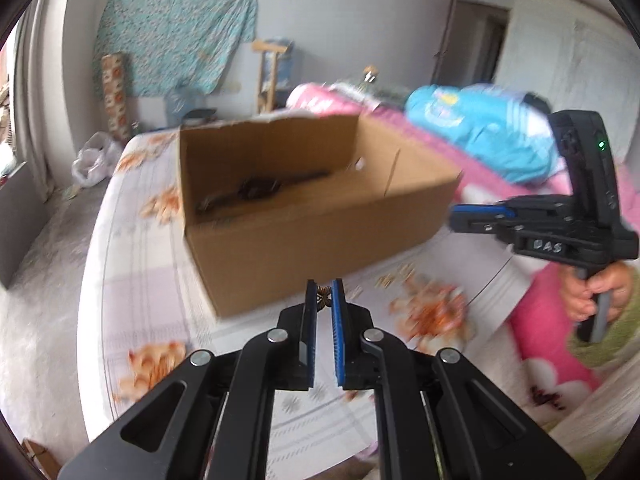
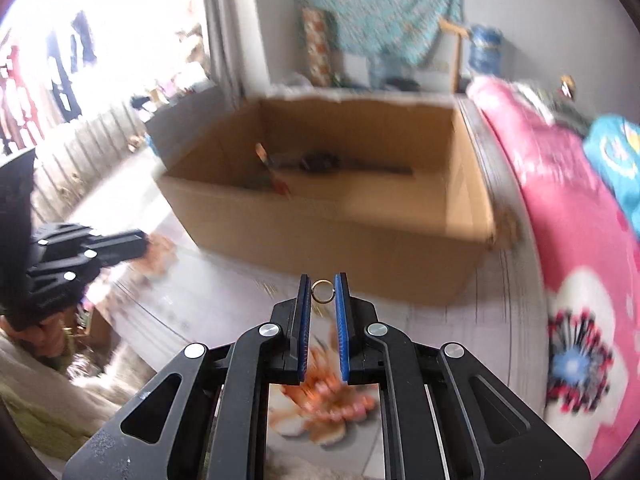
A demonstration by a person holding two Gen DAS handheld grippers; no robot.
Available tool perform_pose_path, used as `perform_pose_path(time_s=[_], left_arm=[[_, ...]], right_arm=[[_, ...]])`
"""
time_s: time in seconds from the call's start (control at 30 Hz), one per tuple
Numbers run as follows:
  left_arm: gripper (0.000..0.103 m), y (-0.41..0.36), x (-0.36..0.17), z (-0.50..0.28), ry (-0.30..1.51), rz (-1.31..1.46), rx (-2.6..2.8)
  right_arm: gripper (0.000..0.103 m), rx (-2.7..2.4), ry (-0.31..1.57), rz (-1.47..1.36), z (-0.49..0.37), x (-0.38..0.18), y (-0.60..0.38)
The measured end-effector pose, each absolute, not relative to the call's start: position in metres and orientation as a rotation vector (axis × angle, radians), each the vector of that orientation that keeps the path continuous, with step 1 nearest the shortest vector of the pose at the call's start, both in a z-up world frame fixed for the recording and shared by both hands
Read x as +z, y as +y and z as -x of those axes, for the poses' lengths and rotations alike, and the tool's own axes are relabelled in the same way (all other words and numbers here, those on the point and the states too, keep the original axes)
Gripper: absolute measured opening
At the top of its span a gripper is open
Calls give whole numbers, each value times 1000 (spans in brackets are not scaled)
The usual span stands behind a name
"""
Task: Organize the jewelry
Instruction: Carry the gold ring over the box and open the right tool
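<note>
An open cardboard box stands on the bed; it also shows in the right wrist view. Dark jewelry lies on its floor, also seen from the right, beside an orange-red piece. My left gripper is shut on a small brown-gold ornament, held in front of the box. My right gripper is shut on a gold ring, held short of the box's near wall. The right gripper appears at the right in the left view; the left gripper appears at the left in the right view.
The bed has a white sheet with orange flowers. A pink blanket and a blue bundle lie to the right of the box. A white bag sits on the floor at the left. Small gold pieces lie on the sheet.
</note>
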State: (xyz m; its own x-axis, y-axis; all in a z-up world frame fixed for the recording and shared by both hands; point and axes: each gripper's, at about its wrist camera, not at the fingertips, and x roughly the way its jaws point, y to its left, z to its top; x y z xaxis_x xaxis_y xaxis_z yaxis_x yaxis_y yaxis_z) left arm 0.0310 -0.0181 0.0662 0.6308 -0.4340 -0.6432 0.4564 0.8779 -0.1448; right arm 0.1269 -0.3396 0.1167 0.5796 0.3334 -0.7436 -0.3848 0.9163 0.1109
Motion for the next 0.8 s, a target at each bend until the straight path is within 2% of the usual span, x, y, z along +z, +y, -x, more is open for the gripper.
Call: perform_pose_path(time_s=[0.13, 0.27, 0.6, 0.8], left_arm=[[7, -25, 91, -63, 714, -2, -549], [6, -36, 93, -118, 788, 21, -538], [7, -69, 57, -230, 1061, 127, -553], [7, -74, 41, -258, 1160, 121, -518]], right_arm=[[10, 518, 787, 57, -152, 149, -329], [10, 581, 843, 31, -198, 153, -316], [10, 575, 1193, 45, -311, 94, -297], [14, 554, 1234, 41, -331, 79, -303]])
